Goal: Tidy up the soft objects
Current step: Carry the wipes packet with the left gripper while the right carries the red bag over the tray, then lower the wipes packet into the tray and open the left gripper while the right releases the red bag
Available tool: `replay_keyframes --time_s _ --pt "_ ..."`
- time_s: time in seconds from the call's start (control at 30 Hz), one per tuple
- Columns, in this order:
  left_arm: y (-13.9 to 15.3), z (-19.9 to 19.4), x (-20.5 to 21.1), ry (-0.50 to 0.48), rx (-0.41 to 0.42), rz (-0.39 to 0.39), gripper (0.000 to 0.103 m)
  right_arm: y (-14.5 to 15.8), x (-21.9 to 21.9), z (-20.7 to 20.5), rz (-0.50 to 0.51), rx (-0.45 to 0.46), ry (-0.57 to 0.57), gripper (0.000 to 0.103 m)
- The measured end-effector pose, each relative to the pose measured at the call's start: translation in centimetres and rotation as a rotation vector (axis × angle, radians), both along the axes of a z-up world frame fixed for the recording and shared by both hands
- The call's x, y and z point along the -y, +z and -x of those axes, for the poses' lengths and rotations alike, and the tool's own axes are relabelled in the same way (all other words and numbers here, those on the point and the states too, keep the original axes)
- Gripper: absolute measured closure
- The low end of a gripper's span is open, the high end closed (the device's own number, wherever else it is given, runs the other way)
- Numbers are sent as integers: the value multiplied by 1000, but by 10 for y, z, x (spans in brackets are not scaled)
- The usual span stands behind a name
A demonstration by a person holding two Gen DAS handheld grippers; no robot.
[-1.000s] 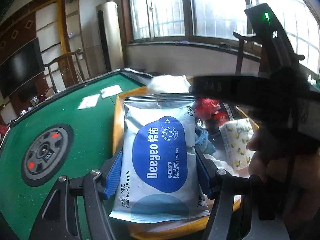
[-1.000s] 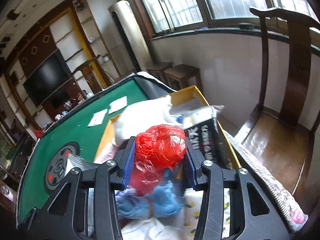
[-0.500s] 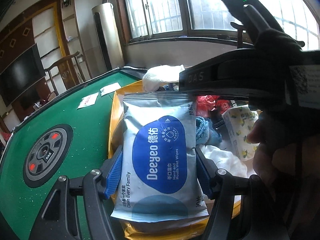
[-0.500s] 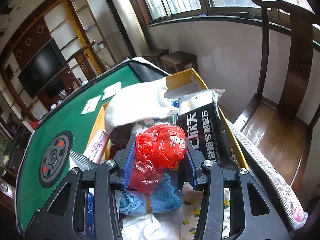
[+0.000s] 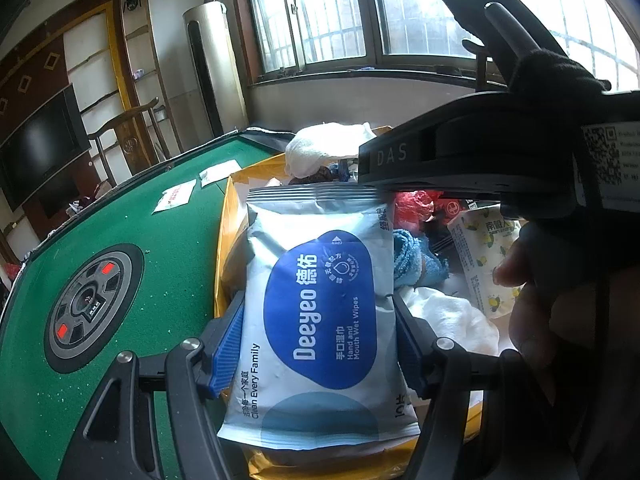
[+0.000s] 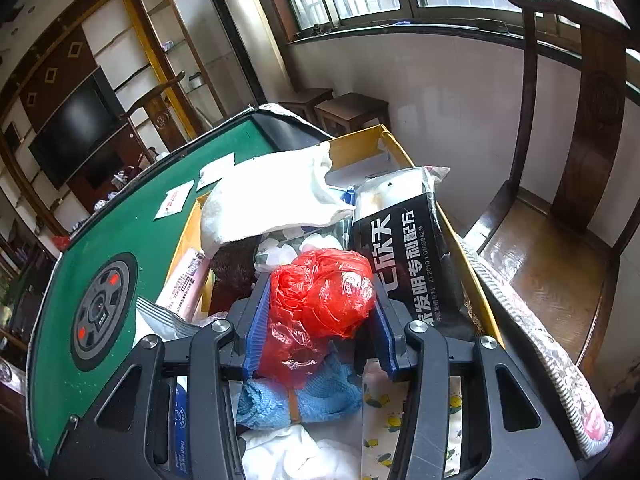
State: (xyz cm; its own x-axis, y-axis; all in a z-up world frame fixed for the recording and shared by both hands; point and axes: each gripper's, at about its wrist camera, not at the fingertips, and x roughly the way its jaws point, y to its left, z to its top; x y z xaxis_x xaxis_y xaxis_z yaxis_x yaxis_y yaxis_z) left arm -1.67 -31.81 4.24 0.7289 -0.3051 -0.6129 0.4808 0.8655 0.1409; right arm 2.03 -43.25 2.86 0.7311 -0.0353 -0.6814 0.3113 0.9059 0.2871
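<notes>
Currently the left claw is clamped on the wet wipes pack. Right claw, jaws just widening, grips the red plastic bag above the yellow box.

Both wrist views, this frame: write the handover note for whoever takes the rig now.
Left claw: shut on the wet wipes pack, held over the yellow box.
Right claw: jaws have just been opening a little; the red plastic bag sits between them, pads touching it.
In the box: white towel, black pack, blue cloth, lemon-print tissue pack.
Done: most soft items are boxed.
Left: set down wipes and bag; two paper packets remain on the green table.
</notes>
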Motion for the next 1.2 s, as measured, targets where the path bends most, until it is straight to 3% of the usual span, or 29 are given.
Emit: replay_keyframes --time_s 0.6,0.77,0.93,1.0,1.2 --pt "-2 -4 -1 2 -13 -2 35 1 0 3 36 -4 -20 51" --pt "-1 -4 -2 6 -15 0 34 4 -1 4 55 -4 -26 36" --pt "-1 -3 -3 5 -14 3 33 9 -2 9 77 17 -38 30" --pt "-2 -3 -3 0 -19 1 33 12 -4 11 95 28 -43 22" --pt "-2 0 -3 -9 -8 -6 33 18 -10 20 138 61 -45 21"
